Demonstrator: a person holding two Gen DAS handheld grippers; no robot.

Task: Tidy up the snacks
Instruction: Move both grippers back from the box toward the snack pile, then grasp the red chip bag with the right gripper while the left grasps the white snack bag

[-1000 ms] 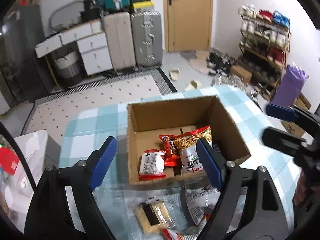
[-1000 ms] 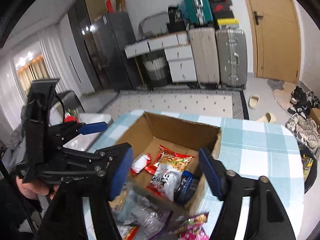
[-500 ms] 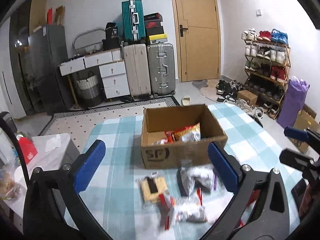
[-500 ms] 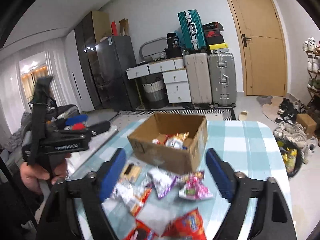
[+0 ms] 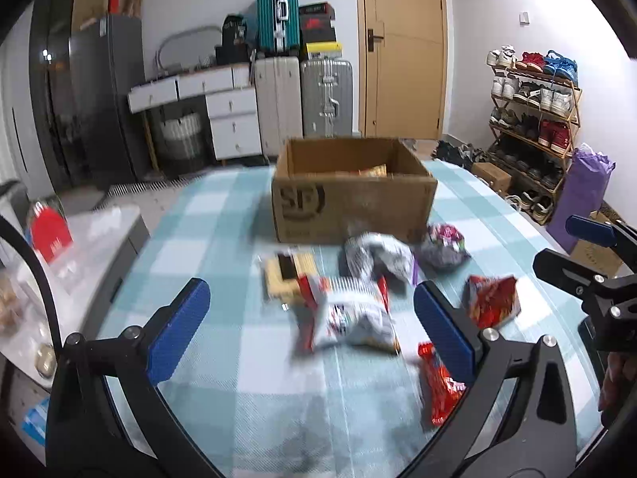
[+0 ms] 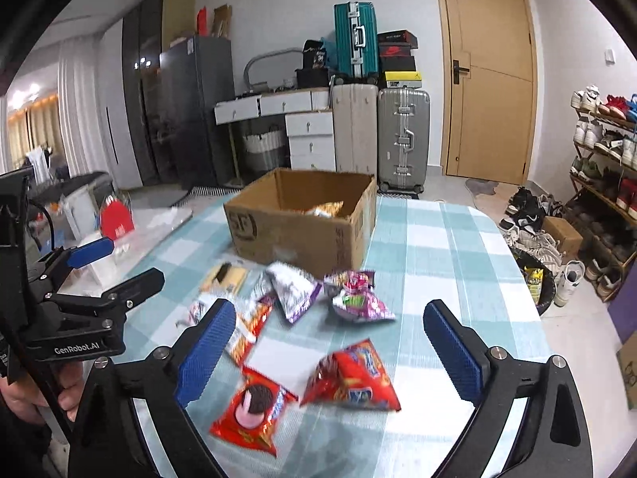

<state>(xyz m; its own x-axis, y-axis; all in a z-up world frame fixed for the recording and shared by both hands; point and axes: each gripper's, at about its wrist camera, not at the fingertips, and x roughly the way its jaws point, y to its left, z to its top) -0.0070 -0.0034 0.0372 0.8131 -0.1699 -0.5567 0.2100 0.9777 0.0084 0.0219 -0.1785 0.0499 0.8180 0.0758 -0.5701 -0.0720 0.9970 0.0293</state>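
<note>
Right cam shows red cookie pack (image 6: pixel 249 410) face (left cam: edge-on, blurred).

Box (image 5: pixel 354 203) contents mostly hidden behind its wall; white packet (image 5: pixel 354 318) motion-blurred

The left tongs (image 5: pixel 314 318) gape wide over scattered snack packets (image 5: pixel 354 314) before the cardboard box (image 5: pixel 352 195).

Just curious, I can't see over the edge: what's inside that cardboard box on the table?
Only the tops of some snack packets show above the cardboard box rim, one yellowish-orange. The front wall hides everything lower, so I cannot tell how many are inside.
</note>
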